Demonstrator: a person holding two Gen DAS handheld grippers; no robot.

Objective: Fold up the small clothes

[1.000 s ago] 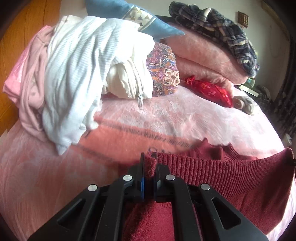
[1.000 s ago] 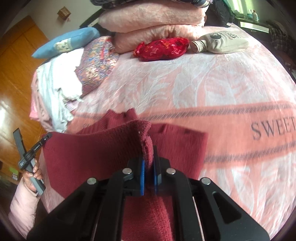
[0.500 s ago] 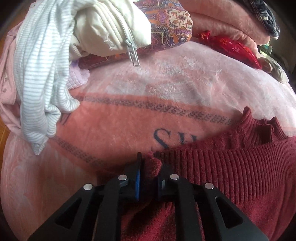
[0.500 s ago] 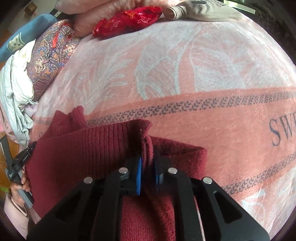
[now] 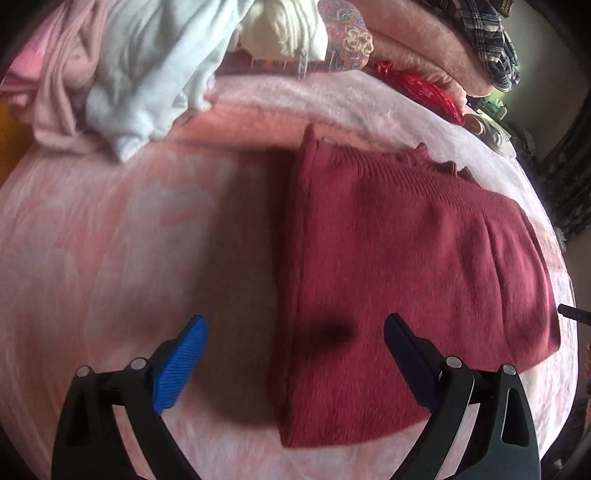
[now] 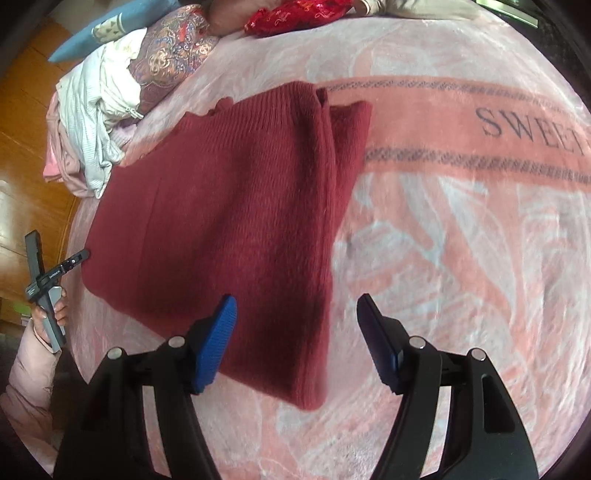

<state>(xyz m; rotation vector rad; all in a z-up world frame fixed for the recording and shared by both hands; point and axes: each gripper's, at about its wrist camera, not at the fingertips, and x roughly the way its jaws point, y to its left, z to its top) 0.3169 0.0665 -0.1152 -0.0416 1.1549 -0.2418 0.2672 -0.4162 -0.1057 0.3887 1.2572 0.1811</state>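
A dark red knit sweater (image 5: 399,266) lies folded flat on the pink blanket, its ribbed hem at the far side. It also shows in the right wrist view (image 6: 229,221). My left gripper (image 5: 295,328) is open and empty, hovering above the sweater's near left edge. My right gripper (image 6: 297,306) is open and empty, hovering above the sweater's near right edge. The left gripper (image 6: 55,273) shows at the left of the right wrist view, held in a hand.
A pile of white and pink clothes (image 5: 122,70) lies at the far left of the bed. A patterned cushion (image 6: 170,59), a red pouch (image 6: 295,11) and folded pink blankets (image 5: 417,48) line the far side. The blanket (image 6: 461,229) reads "SWEET".
Both grippers have let go of the sweater's hem, opened, and pulled back and up. The sweater now lies folded flat on the blanket.
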